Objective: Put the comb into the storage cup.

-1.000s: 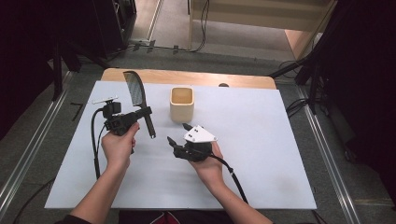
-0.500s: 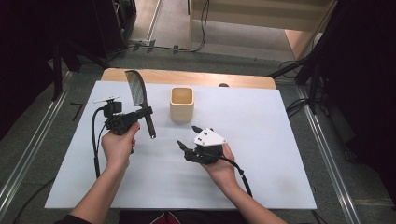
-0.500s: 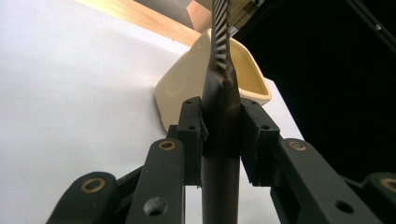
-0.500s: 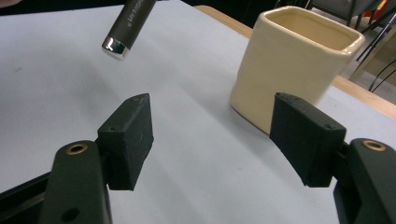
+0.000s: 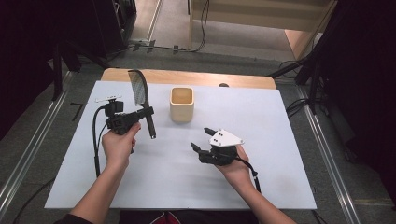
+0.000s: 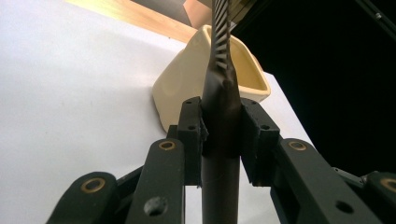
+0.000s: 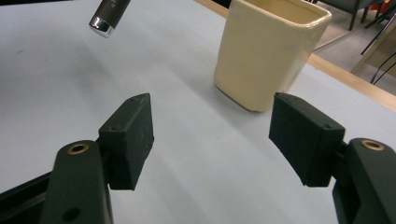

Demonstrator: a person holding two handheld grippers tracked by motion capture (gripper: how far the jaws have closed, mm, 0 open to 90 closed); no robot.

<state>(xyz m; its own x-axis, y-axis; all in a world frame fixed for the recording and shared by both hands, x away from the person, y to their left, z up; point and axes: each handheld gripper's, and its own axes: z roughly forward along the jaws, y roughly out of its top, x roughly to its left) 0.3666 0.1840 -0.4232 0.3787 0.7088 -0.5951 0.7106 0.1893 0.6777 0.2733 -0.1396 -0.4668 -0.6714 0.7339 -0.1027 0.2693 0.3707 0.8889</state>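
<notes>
- Your left gripper (image 5: pixel 140 114) is clamped on the comb's (image 5: pixel 140 93) dark handle; in the left gripper view both pads press the handle (image 6: pixel 222 121) from either side; toothed end points up and away, silver-capped handle tip (image 7: pixel 102 24) hangs clear above the table
- Comb sits left of the cream cup (image 5: pixel 181 103), near it, not touching
- Cup stands upright on the white table (image 5: pixel 261 112), far-centre; nothing visible inside
- Your right gripper (image 5: pixel 201 139) has jaws wide apart, nothing between them; right gripper view shows bare table between the pads (image 7: pixel 133 135), cup ahead and to the right
- Right gripper hangs near the cup, in front of it, apart from it
</notes>
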